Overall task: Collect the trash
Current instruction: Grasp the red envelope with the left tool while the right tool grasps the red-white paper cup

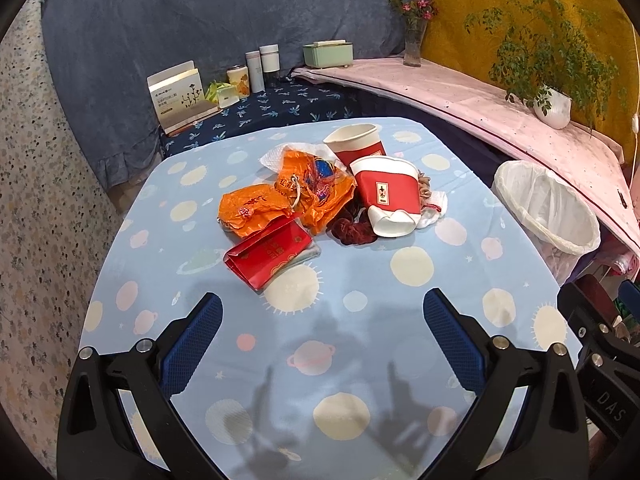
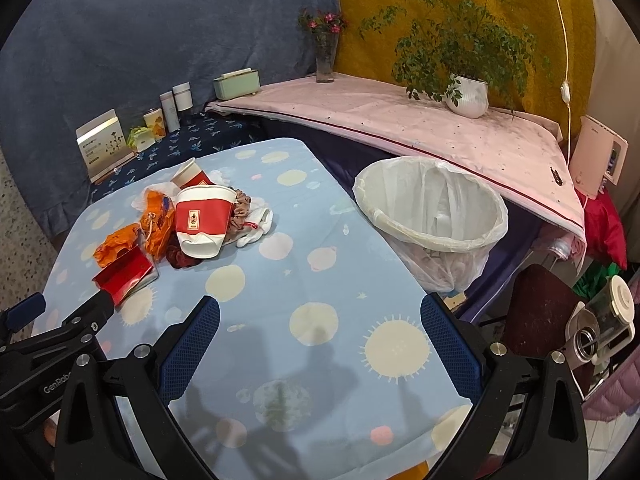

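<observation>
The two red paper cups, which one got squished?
The nearer cup, in front of the pile with its white bottom crumpled flat toward the camera. The other cup behind it keeps its round shape, mouth open.

I see the trash heaped toward the table's far end: a dented red-and-white paper cup [image 1: 387,197] on its side, a second cup [image 1: 357,145] behind it, crumpled orange bags [image 1: 288,200], and a flattened red packet [image 1: 267,255] nearest me.

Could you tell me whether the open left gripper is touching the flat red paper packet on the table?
Apart: in the left wrist view, bare blue tablecloth separates the left gripper from the flat red paper packet.
</observation>
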Demonstrator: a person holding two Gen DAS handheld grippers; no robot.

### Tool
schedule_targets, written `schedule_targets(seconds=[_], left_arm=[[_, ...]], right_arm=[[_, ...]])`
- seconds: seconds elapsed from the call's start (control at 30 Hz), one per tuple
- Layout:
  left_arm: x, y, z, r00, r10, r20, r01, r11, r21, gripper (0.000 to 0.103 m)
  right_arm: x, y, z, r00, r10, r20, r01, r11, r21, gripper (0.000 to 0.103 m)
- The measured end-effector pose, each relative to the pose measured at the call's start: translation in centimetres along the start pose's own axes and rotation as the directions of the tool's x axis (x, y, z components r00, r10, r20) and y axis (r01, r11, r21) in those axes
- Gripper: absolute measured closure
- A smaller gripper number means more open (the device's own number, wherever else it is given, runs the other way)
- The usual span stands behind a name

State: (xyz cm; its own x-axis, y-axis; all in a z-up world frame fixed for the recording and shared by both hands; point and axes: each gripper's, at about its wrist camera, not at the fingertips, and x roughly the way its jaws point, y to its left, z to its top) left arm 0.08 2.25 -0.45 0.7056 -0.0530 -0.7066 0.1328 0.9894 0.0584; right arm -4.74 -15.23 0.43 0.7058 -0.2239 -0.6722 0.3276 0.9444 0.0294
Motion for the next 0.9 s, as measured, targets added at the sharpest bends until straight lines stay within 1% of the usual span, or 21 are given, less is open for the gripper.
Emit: schedule_targets(seconds=[0.17, 0.37, 0.6, 0.77, 0.9], left_arm=[[0.6, 0.6, 0.1, 1.0, 0.015, 0.001, -0.015, 1.0, -0.002, 0.007], [1.8, 1.8, 0.5, 0.999, 0.037, 0.012, -0.037, 0.999, 0.001, 0.007], [4.1, 4.2, 1.1, 0.997, 0.072, 0.012, -0.072, 0.997, -0.028, 0.007], [5.9, 5.6, 1.7, 0.995, 0.092, 0.027, -0.091, 0.995, -0.037, 0.007], [8.4, 6.7, 2.1, 0.996, 0.088, -0.014, -0.089, 0.995, -0.036, 0.007]], right_arm=[[0.3, 0.3, 0.2, 1.0, 0.003, -0.002, -0.003, 1.0, -0.001, 0.007], [1.6, 1.0, 0.9, 1.0, 0.028, 0.0, -0.028, 1.0, 0.006, 0.007], [3.4, 2.6, 2.1, 0.999, 0.054, 0.01, -0.054, 0.998, -0.011, 0.007], [5.5, 4.1, 3.2, 0.995, 0.102, -0.001, -0.102, 0.995, -0.005, 0.007], [7.5, 5.6, 4.2, 0.99, 0.144, -0.01, -0.144, 0.99, -0.006, 0.007]])
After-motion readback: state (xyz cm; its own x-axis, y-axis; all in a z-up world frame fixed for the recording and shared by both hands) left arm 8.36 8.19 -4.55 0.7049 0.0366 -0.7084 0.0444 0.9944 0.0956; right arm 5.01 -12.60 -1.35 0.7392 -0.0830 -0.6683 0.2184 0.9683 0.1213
